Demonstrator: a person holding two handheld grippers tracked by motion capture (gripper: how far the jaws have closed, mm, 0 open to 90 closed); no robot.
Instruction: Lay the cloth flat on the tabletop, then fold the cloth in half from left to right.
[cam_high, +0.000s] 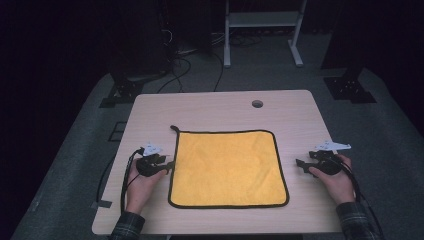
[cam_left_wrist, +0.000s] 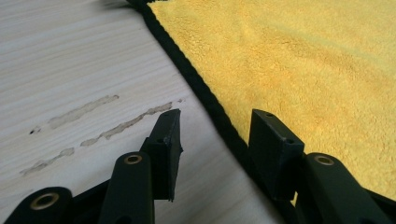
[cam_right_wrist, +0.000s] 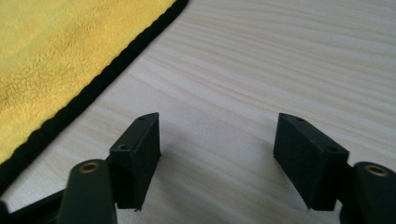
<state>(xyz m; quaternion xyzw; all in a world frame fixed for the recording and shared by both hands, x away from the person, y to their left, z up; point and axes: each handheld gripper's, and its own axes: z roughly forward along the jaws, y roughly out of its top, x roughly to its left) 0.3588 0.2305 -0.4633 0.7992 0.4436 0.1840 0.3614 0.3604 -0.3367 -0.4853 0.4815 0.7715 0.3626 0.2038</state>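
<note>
You have nothing to read here: no text, label, brand, number or sign is legible in any view.

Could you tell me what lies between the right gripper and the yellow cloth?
Only bare table lies between the right gripper and the cloth, as the high view shows.

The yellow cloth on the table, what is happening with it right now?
A person sits at a wooden table with a gripper in each hand. A yellow cloth with a black border lies flat and spread out between them. The left gripper is open at the cloth's left edge; in the left gripper view its jaws stand on either side of the border. The right gripper is open over bare wood, a little apart from the right edge. Nothing is gripped yet.
</note>
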